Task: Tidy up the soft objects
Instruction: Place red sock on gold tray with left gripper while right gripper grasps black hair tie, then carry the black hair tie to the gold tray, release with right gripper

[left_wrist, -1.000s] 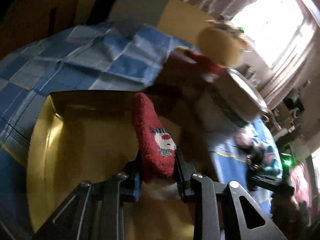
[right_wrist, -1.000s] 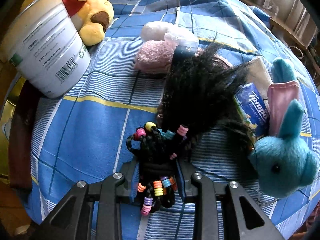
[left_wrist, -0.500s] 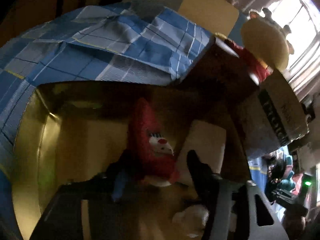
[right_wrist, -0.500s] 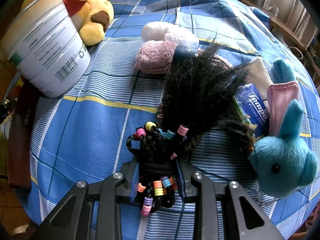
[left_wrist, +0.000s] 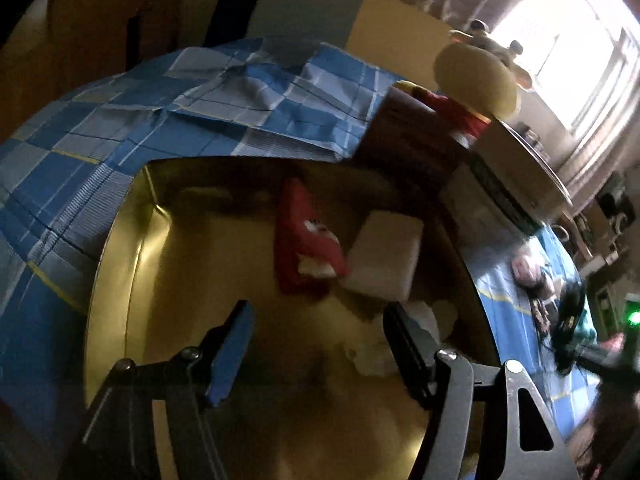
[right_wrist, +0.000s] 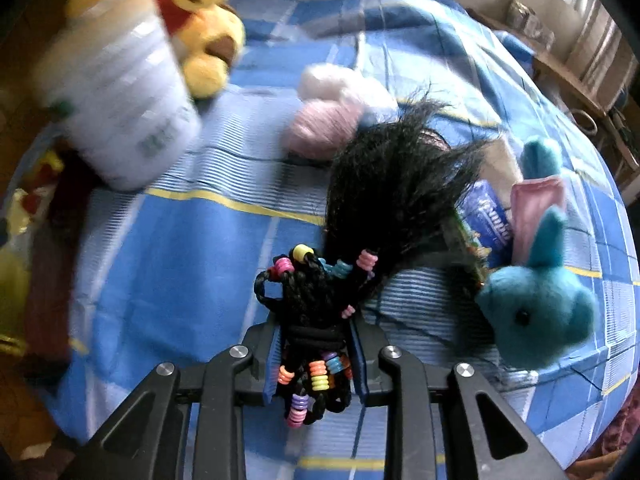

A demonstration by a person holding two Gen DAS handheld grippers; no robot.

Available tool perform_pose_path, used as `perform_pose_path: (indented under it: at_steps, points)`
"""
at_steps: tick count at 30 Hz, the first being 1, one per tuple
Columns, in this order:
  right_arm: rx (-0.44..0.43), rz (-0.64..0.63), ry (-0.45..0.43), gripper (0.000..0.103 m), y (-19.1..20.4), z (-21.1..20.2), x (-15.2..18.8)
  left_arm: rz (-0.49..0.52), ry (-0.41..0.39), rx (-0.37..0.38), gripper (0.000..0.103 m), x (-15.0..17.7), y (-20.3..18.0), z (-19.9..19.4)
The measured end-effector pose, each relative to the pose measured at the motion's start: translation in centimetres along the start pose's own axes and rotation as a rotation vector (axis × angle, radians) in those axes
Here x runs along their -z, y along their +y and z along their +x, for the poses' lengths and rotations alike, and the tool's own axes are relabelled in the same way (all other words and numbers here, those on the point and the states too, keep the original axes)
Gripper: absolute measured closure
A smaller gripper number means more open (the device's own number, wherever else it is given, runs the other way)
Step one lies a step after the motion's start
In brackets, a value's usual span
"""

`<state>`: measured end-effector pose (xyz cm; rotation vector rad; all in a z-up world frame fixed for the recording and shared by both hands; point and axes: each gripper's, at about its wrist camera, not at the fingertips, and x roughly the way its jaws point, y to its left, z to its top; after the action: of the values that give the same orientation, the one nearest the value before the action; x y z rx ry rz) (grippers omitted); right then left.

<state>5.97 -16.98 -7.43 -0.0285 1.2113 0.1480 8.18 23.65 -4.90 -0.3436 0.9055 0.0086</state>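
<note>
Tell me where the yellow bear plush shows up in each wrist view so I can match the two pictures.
Left wrist view: yellow bear plush at upper right, blurred, below the bright window.
Right wrist view: the bear at upper left, behind the white tub.
Shared landmark: the blue checked bedspread.

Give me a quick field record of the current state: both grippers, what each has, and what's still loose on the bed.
left gripper: open, nothing between its fingers
red sock: lying in the gold container, beside a white pad
right gripper: closing on the beaded black hairpiece
loose on bedspread: blue plush bunny, pink fluffy item, tissue pack, yellow plush bear, white tub
</note>
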Motion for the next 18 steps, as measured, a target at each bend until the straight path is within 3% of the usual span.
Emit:
perform_pose_path:
  at_steps: [3,8,14,18]
  points:
    - [0.012,-0.037,-0.047,0.075,0.5,-2.7,-0.7,0.011,0.005,0.025,0.035,0.7,-0.2,-0.5]
    - [0.073,-0.077,-0.119,0.075,0.7,-6.1,-6.1,0.034,-0.015,0.04,0.035,1.4,-0.4,-1.5]
    - [0.227,-0.089,-0.209,0.075,2.4,-8.5,-18.3,0.072,-0.043,0.043,0.035,2.3,0.0,-3.3]
    - [0.236,-0.078,-0.331,0.075,6.5,-11.9,-26.2,0.069,-0.06,0.034,0.035,2.8,1.1,-4.4]
